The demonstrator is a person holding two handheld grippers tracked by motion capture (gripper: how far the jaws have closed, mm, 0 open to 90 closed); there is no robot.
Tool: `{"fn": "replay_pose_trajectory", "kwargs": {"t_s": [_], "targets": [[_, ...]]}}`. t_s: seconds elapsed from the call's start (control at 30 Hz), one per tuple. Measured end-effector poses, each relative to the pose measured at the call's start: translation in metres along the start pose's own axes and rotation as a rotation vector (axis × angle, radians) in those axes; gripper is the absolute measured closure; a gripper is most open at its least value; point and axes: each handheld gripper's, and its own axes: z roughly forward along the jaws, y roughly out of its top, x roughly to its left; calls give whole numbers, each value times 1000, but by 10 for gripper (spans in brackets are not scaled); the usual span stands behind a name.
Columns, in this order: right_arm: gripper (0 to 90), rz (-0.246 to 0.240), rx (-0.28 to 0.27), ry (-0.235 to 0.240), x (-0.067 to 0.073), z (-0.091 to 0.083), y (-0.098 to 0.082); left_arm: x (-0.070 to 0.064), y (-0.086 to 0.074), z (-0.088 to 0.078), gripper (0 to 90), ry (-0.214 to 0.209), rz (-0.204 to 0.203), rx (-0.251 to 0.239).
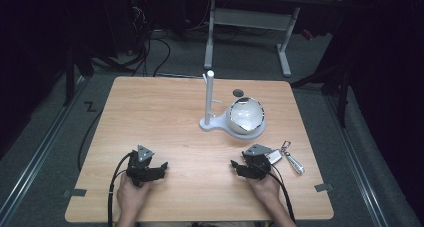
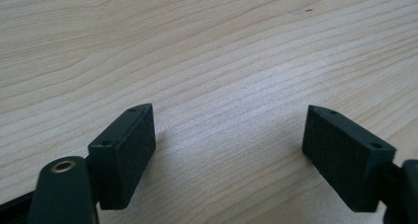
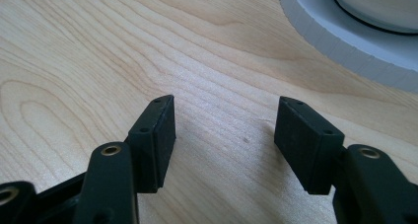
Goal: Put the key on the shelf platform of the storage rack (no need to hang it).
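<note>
Nearest the high camera, my two hands rest on the near edge of the light wooden table (image 1: 165,112), each holding a black two-jaw gripper. My left gripper (image 1: 159,168) sits with its jaws spread wide over bare wood, nothing between them. My right gripper (image 1: 239,168) is the same, jaws spread and empty, aimed toward the white flat stand base (image 3: 345,34) ahead. Just beside my right hand, touching nothing I hold, lies a small bunch of silver keys on a ring with a pale tag (image 1: 287,158). Farther off, a white upright post with a short side peg (image 1: 209,99) rises from that base, next to a shiny round silver-and-white bowl (image 1: 246,114). I judge the keys are meant for the peg. The risk: the flat metal could slip from my pads, or a careless swing could knock the post or bowl over.
</note>
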Motion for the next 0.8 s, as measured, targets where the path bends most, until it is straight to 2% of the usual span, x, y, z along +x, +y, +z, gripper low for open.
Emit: {"fn": "replay_pose_trajectory", "kwargs": {"t_s": [0.8], "targets": [[414, 13, 0, -4, 0, 0, 0, 0, 0, 0, 208, 0, -1, -1]]}}
